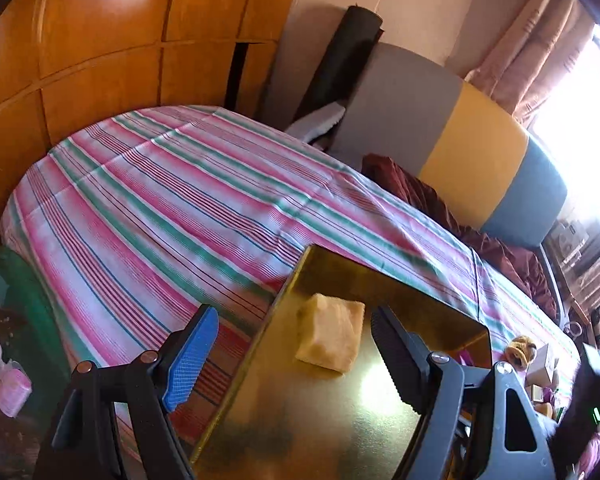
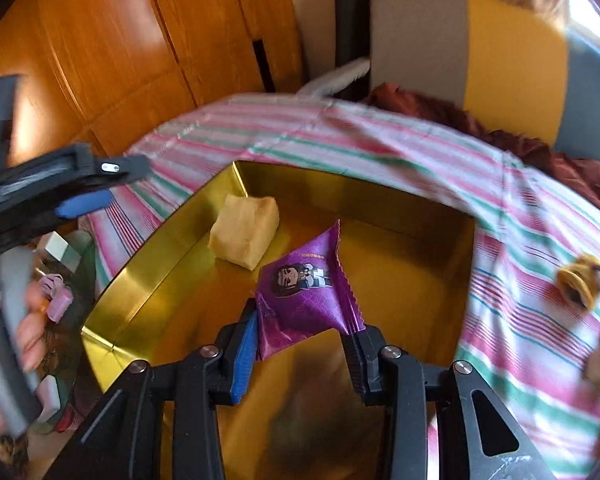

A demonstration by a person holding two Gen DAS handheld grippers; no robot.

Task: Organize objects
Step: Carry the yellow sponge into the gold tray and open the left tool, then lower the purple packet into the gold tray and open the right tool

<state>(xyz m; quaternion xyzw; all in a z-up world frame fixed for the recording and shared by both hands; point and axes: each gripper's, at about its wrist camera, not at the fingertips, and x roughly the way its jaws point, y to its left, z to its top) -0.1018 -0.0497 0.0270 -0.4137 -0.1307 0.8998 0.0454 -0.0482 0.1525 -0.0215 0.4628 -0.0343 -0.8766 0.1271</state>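
Left wrist view: the left gripper [image 1: 292, 344] hovers over the gold tin [image 1: 332, 420] on the striped bed [image 1: 160, 200], spread wide and holding nothing; one yellow packet [image 1: 330, 338] lies inside.

Right wrist view: the right gripper [image 2: 304, 350] reaches into the tin, pinching one purple sachet [image 2: 306, 292] beside the yellow packet [image 2: 244, 236].

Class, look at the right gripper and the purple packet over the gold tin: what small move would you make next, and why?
Probably open the right gripper and let go. It is shut on the purple packet, which already hangs inside the gold tin, beside the yellow pouch lying on the tin's floor. The left gripper is open and holds nothing.
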